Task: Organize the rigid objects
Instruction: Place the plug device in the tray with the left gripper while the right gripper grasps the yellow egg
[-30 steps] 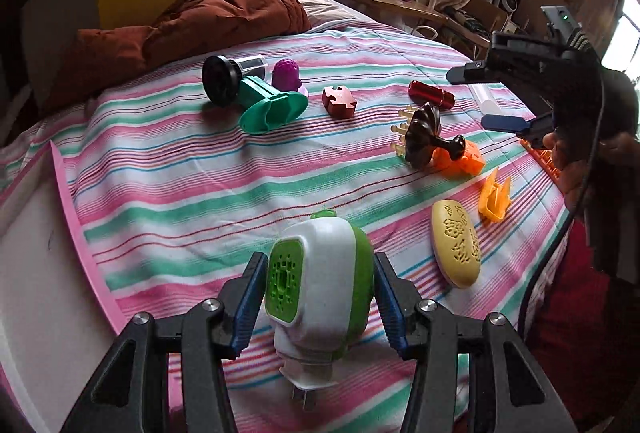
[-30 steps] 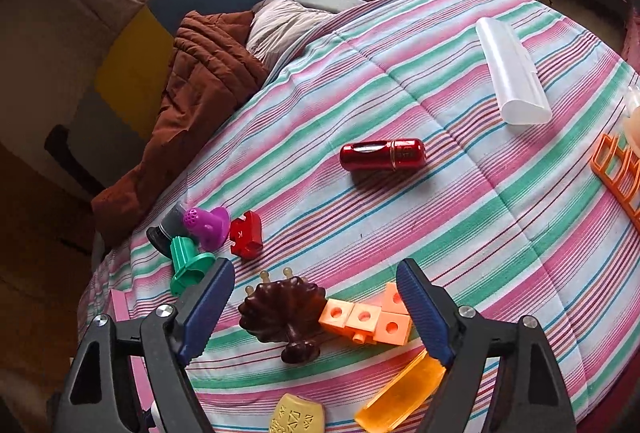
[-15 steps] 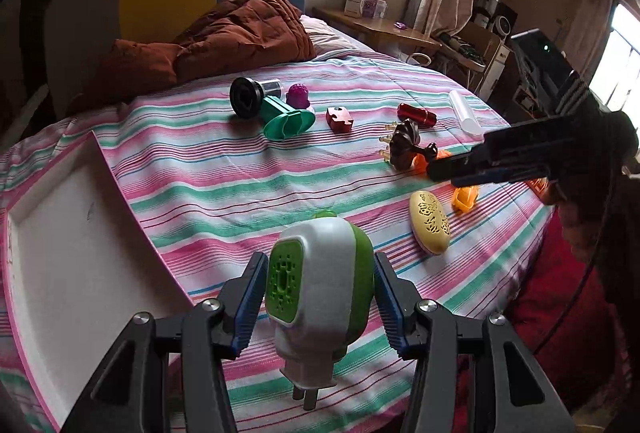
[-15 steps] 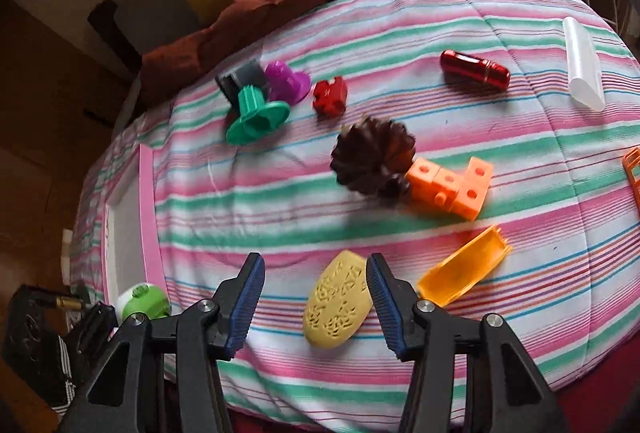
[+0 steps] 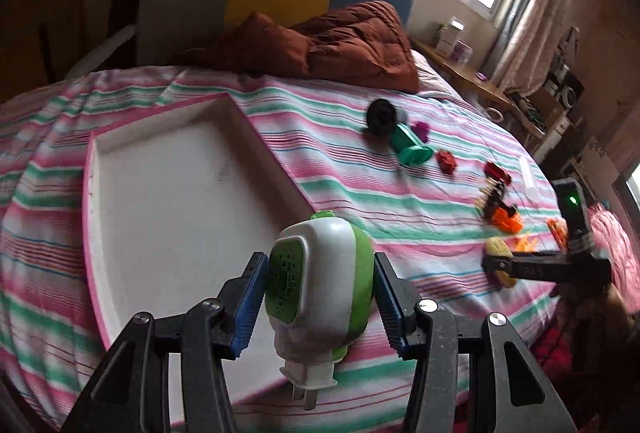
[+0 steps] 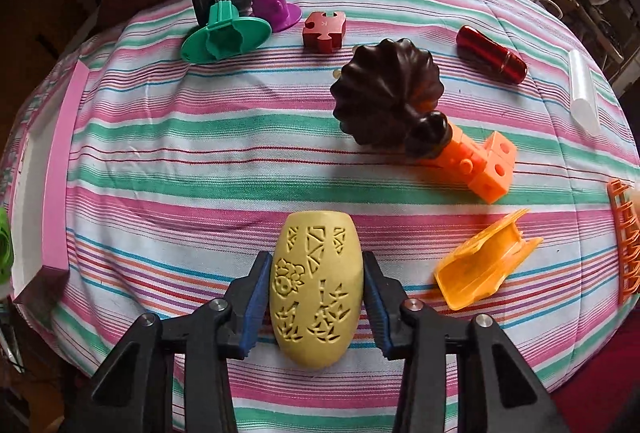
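We hold the green-and-white plug-in device [image 5: 320,281] pinched in our left tool [image 5: 318,307], above the near corner of the pink-rimmed white tray [image 5: 90,169] on the striped bed [image 5: 360,193]. The tray's white floor is bare toward its far edge. Our right tool [image 6: 316,297] has its blue pads against both sides of the yellow carved oval [image 6: 316,289], which lies near the bed's front edge. An orange scoop [image 6: 484,261] lies just right of it; broad bare stripes separate it from the dark scalloped piece [image 6: 384,93].
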